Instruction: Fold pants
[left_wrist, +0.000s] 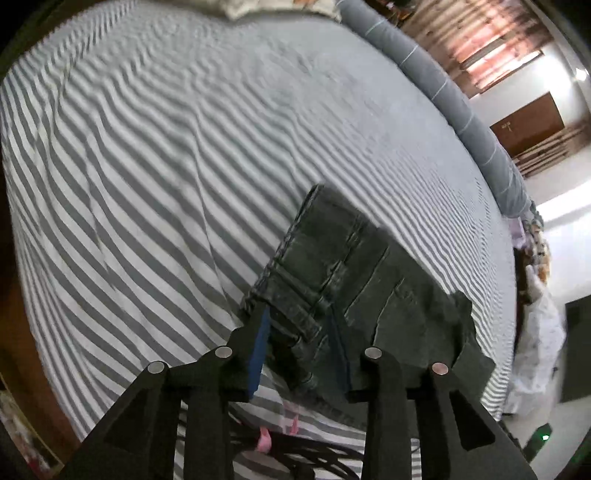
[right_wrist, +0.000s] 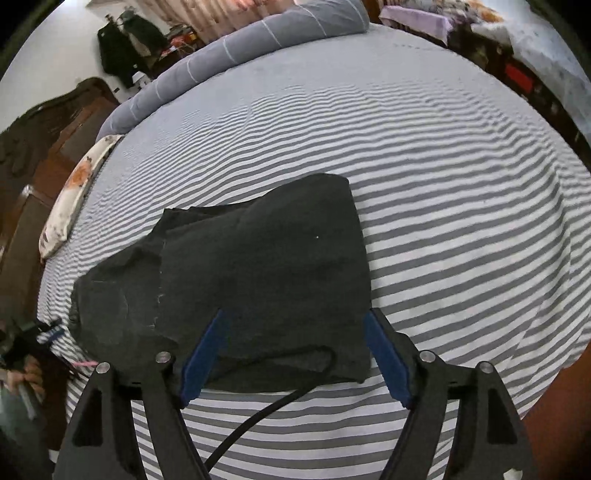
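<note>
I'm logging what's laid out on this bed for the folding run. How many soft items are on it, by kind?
Dark pants, folded: 1
Grey rolled quilt with thin white lines: 1
Floral pillow: 1
Total: 3, all on the striped sheet.

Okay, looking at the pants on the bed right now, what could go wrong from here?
1. The waistband sits between the left gripper's pads, so lifting away could drag the pants and undo the fold.
2. A black cable lies near the fold's front edge under the open right gripper and may snag it.
</note>
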